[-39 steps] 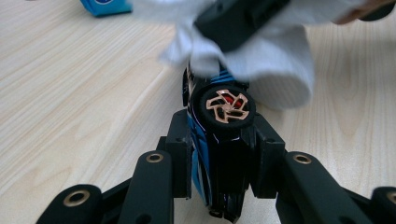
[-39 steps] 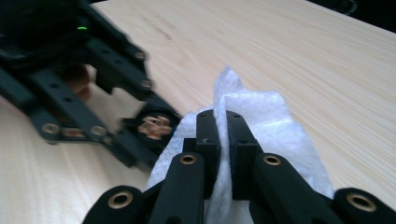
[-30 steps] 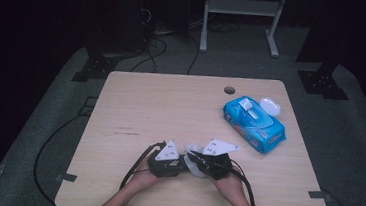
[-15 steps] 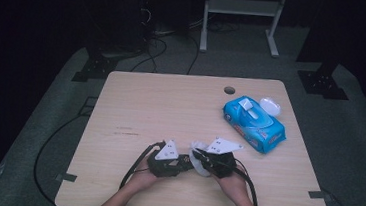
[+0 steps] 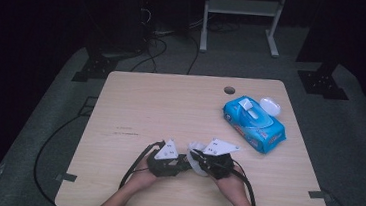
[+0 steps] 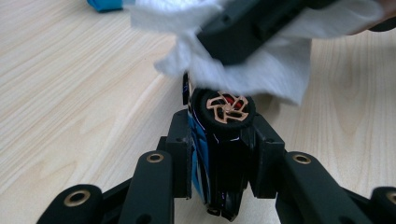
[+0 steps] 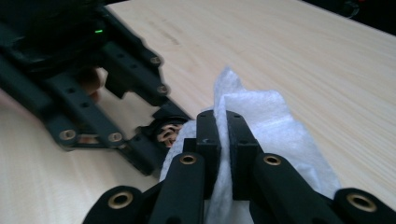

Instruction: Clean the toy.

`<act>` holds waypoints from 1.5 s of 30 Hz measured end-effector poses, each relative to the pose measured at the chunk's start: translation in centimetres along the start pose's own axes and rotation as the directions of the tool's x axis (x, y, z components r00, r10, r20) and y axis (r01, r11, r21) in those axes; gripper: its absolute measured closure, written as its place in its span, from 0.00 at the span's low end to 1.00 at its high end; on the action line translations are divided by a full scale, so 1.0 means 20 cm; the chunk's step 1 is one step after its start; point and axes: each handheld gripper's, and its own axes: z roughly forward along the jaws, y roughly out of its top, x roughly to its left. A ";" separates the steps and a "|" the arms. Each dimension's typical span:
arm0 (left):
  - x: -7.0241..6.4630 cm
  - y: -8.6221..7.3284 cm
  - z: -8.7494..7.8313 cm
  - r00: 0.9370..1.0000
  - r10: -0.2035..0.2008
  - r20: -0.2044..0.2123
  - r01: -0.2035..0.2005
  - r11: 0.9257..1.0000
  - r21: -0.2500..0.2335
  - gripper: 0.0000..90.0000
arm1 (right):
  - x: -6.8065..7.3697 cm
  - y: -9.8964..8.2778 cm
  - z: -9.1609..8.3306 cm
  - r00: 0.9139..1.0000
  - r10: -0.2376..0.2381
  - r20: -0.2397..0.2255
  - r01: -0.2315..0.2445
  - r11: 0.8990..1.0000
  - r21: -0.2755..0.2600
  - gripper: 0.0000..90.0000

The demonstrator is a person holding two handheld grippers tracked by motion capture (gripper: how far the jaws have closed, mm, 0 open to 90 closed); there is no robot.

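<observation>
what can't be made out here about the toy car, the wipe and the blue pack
- Toy car: in the left gripper view, the left gripper and the white wipe hide all but one wheel and a strip of body.
- Contact of the wipe with the car: the right gripper blocks it in the right gripper view; too small in the high view.
- Blue wipes pack: print too small in the high view.

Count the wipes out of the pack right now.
1: the wipe is pinched in the right gripper, pressed on the toy car that the left gripper holds. More may sit hidden inside the pack.
</observation>
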 end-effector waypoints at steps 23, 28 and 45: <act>0.02 -0.01 -0.03 1.000 0.009 -0.006 -0.009 1.000 0.009 0.74 | -0.21 -0.08 -0.14 0.987 0.047 0.154 -0.050 0.999 0.012 0.94; 0.02 -0.01 -0.02 1.000 0.005 -0.006 -0.005 1.000 0.005 0.74 | -0.24 -0.09 -0.16 0.985 0.102 0.140 -0.100 0.995 -0.020 0.94; 0.03 -0.02 -0.03 1.000 0.011 -0.015 -0.011 1.000 0.008 0.74 | -0.21 -0.08 -0.16 0.993 0.092 0.077 -0.089 0.995 -0.046 0.94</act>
